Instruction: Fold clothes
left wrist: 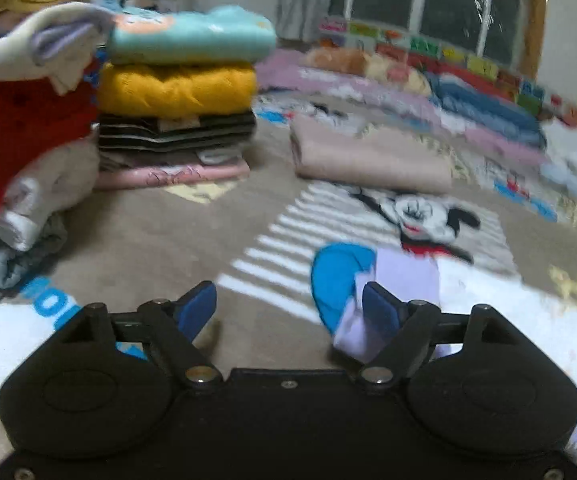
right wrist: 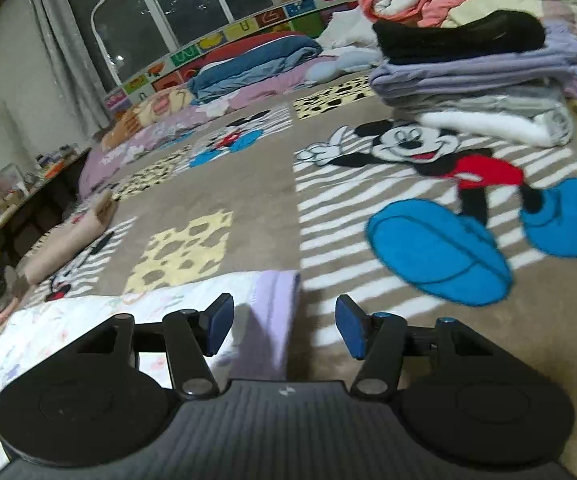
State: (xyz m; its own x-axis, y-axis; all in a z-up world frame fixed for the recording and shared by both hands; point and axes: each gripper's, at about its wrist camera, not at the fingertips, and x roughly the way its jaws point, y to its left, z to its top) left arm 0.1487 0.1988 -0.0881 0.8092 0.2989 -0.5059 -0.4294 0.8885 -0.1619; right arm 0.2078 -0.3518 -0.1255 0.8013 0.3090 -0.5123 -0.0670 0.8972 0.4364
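Observation:
A white garment with a lilac cuff [right wrist: 274, 312] lies flat on the Mickey Mouse carpet [right wrist: 248, 184]. In the right wrist view my right gripper [right wrist: 284, 326] is open, its jaws either side of the lilac cuff, not closed on it. The white body of the garment [right wrist: 88, 320] stretches to the left. In the left wrist view the same garment's lilac part [left wrist: 404, 276] lies just ahead of the right blue pad [left wrist: 380, 308]. My left gripper [left wrist: 288, 304] is open and holds nothing, low over the carpet.
Stacks of folded clothes stand at the left: teal and yellow knits [left wrist: 180, 64], a red pile [left wrist: 20, 128]. A folded beige piece [left wrist: 368, 156] lies ahead. Another folded stack [right wrist: 480, 76] stands at the right. Bedding lines the window wall [right wrist: 248, 60].

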